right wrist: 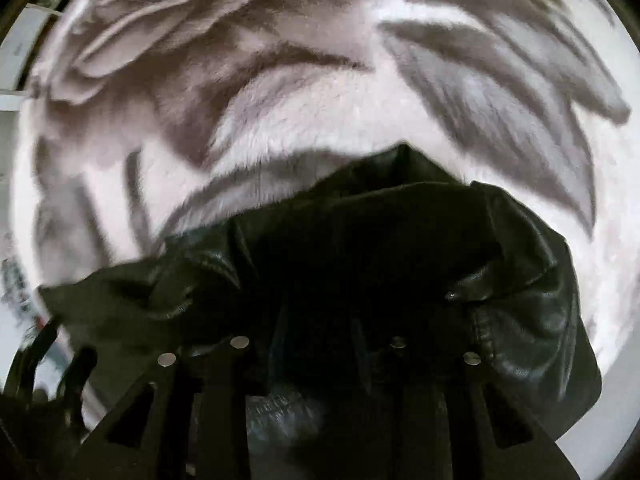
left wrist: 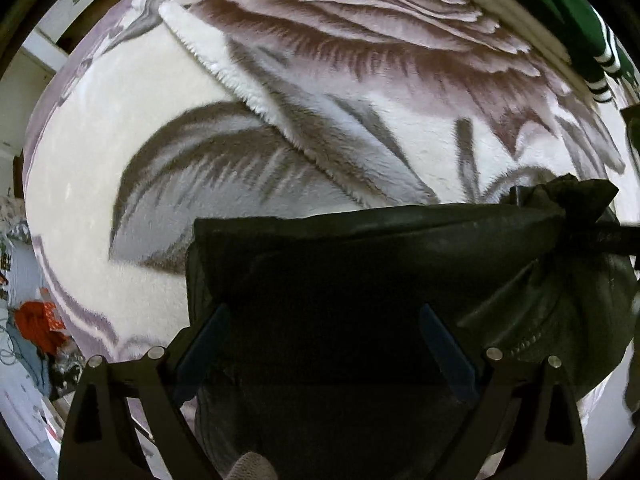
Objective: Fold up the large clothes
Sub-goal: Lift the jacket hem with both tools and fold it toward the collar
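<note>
Lying across the plush white blanket with a grey-mauve flower print [left wrist: 132, 128], the black leather jacket [left wrist: 360, 264] fills the space in front of both my tools. My left gripper [left wrist: 324, 344] stands spread wide, its blue-padded fingers [left wrist: 448, 356] on either side of the dark folded cloth. My right gripper [right wrist: 320, 360] is buried in crumpled leather; I cannot tell whether it pinches anything. A green striped garment [left wrist: 592, 40] lies at the blanket's far edge.

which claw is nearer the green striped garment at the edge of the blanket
Left. The green striped garment shows only in the left wrist view, far off at the upper right beyond the left claw, which straddles the black jacket. The right wrist view doesn't clearly show it.
</note>
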Demonstrator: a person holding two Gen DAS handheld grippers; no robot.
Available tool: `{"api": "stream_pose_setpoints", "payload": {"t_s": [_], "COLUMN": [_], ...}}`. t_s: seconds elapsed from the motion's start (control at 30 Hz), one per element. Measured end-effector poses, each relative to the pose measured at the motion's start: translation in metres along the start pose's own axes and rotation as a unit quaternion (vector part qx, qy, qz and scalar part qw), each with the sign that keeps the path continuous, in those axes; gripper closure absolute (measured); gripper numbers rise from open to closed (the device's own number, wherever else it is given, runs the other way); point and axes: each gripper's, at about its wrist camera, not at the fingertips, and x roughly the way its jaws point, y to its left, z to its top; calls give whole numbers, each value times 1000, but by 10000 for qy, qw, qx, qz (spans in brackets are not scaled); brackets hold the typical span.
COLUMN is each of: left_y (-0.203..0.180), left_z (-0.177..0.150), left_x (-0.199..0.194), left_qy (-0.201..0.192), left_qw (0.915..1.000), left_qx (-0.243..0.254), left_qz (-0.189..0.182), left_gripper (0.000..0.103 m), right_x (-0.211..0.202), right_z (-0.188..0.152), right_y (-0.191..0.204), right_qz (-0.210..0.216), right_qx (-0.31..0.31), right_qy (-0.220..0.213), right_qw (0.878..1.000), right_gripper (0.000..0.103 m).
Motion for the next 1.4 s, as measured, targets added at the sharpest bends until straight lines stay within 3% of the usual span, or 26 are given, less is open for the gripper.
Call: {"api": "stream_pose_setpoints", "payload": {"t_s": [0.07, 0.13, 0.17, 0.23, 0.3, 0.4, 0.5, 0.53, 0.6, 0.67, 0.77, 0.83, 0.93, 1.07, 1.13, 1.17, 1.2, 1.23, 1.27, 1.3, 1.4], "left_y": [-3, -8, -15, -31, -54, -90, -123, -127, -126, -127, -125, -122, -122, -116, -112, -112, -111, -110, -109, -109, -110], "left_z": [1, 0, 0, -2, -5, 2, 14, 18, 22, 22, 20, 19, 20, 23, 21, 21, 20, 19, 18, 15, 14], "left_x": [-7, -21, -28, -37, -38, -31, 9, 23, 34, 32, 31, 30, 31, 34, 31, 30, 31, 31, 31, 32, 34], "left_qy": [12, -111, -168, -228, -225, -250, -20, 64, 54, -22, -83, -38, -5, -88, -104, -125, -141, -153, -157, -156, -110], "left_qw": [10000, 9999, 9997, 9988, 9974, 9957, 9967, 9969, 9974, 9967, 9962, 9961, 9958, 9958, 9958, 9957, 9956, 9956, 9955, 9954, 9955], "left_qx": [16, 74, 120, 215, 327, 465, 762, 756, 654, 747, 754, 759, 793, 760, 755, 759, 765, 768, 778, 790, 797], "left_qz": [9, -62, -158, -373, -597, -758, -291, -207, -305, -328, -417, -440, -460, -511, -511, -511, -514, -521, -521, -514, -508], "left_gripper": [5, 5, 5, 5, 5, 5, 5, 0, 0, 0, 0, 0, 0, 0, 0, 0, 0, 0, 0, 0, 0], "right_x": [2, -5, -11, -30, -53, -78, -86, -87, -79, -61, -20, 16, 65, 79, 82, 81, 79, 80, 80, 76, 44], "right_z": [-2, -6, -7, -11, -27, -63, -112, -122, -151, -177, -193, -197, -181, -157, -155, -156, -157, -158, -160, -161, -164], "right_y": [13, 15, 9, -19, -59, -110, -167, -180, -206, -230, -247, -256, -250, -239, -239, -237, -235, -233, -231, -229, -214], "right_qz": [-415, -460, -287, 455, 1301, 1595, 1539, 1532, 1612, 1867, 2468, 3082, 4144, 4627, 4856, 4961, 4989, 4939, 5004, 4979, 4721], "right_qx": [-202, -298, -236, 198, 882, 1563, 2279, 2454, 2772, 3011, 3028, 3125, 3215, 3193, 3363, 3348, 3314, 3339, 3371, 3370, 3112], "right_qy": [-137, -150, -116, -47, -192, -544, -807, -853, -871, -897, -866, -851, -987, -1454, -1636, -1745, -1787, -1744, -1742, -1815, -2106], "right_qw": [9988, 9984, 9992, 9988, 9874, 9732, 9581, 9534, 9432, 9308, 9165, 8945, 8457, 8141, 7901, 7819, 7806, 7837, 7782, 7782, 7974], "right_gripper": [69, 69, 69, 68, 47, 46, 46, 46, 42, 28, 25, 24, 22, 21, 21, 27, 49, 59, 68, 72, 75]}}
